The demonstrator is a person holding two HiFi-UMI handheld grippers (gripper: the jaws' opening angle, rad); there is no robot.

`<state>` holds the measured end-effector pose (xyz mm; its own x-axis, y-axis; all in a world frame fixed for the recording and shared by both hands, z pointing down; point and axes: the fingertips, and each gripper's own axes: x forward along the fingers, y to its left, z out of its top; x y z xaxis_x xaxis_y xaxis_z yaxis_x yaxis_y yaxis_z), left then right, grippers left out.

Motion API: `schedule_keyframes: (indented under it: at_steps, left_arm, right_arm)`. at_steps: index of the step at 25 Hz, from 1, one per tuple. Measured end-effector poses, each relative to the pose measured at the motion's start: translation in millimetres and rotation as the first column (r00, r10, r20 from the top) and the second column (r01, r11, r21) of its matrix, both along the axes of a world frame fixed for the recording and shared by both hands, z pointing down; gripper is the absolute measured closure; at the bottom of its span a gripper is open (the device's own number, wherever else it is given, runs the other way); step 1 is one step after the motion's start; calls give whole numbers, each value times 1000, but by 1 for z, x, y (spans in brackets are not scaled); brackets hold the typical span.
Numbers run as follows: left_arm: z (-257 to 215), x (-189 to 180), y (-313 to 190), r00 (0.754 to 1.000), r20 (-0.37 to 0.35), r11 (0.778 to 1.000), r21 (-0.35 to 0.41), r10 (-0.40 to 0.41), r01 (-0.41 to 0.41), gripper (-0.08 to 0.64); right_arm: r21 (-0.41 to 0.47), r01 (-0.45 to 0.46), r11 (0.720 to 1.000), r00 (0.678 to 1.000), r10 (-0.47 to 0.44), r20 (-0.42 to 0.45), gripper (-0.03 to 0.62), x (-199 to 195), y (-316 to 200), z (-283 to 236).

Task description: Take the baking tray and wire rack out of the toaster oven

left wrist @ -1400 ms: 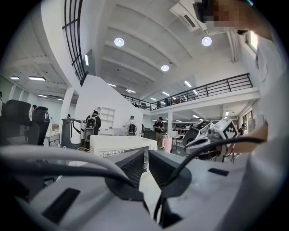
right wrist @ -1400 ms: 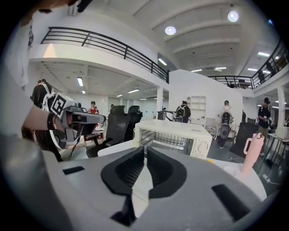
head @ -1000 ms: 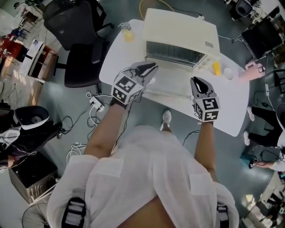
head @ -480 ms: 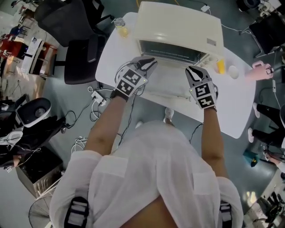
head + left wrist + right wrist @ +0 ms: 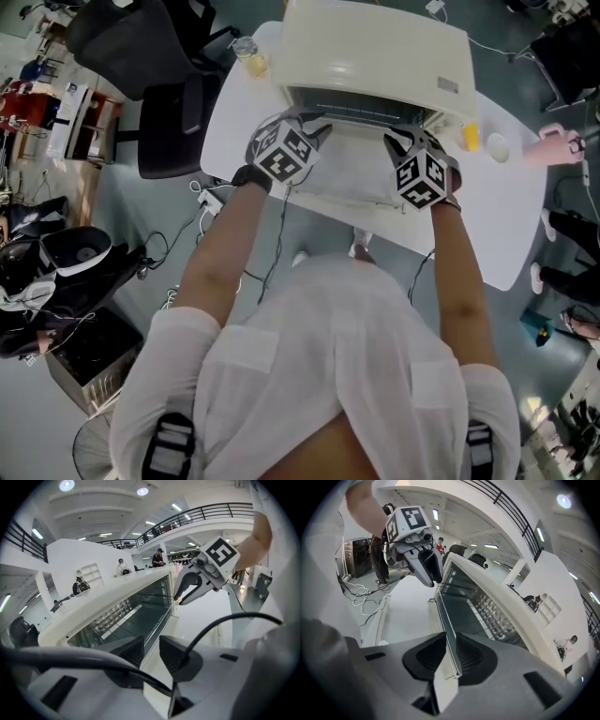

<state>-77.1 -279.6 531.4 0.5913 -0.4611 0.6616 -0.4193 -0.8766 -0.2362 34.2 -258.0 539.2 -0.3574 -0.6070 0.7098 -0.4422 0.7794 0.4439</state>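
A cream toaster oven (image 5: 375, 47) stands on a white table (image 5: 487, 225) with its glass door (image 5: 347, 167) swung down. The wire rack (image 5: 112, 616) (image 5: 497, 611) shows inside; I cannot make out a baking tray. My left gripper (image 5: 311, 124) (image 5: 152, 641) is at the door's left end and my right gripper (image 5: 401, 141) (image 5: 450, 639) at its right end. The door's pale free edge (image 5: 166, 634) (image 5: 446, 620) runs between both pairs of jaws. Both pairs have just been opening. The left pads stand clear of the edge; the right pads sit very close to it.
A jar of yellow liquid (image 5: 248, 54) stands at the table's far left corner. A yellow item (image 5: 469, 139) and a small white dish (image 5: 497, 147) sit right of the oven. A black office chair (image 5: 159, 103) and floor cables (image 5: 211, 202) lie to the left.
Both grippers have sunk and drawn in toward the oven's front, rolling as they went. They now sit at the two ends of the door's edge.
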Motion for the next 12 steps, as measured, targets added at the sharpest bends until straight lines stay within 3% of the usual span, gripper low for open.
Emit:
schedule_keyframes:
  at_steps: [12]
  left_arm:
    - [28, 14, -21, 991, 126, 999, -35, 46, -42, 469]
  right_arm:
    - [-60, -2, 998, 995, -4, -95, 520, 9, -21, 27]
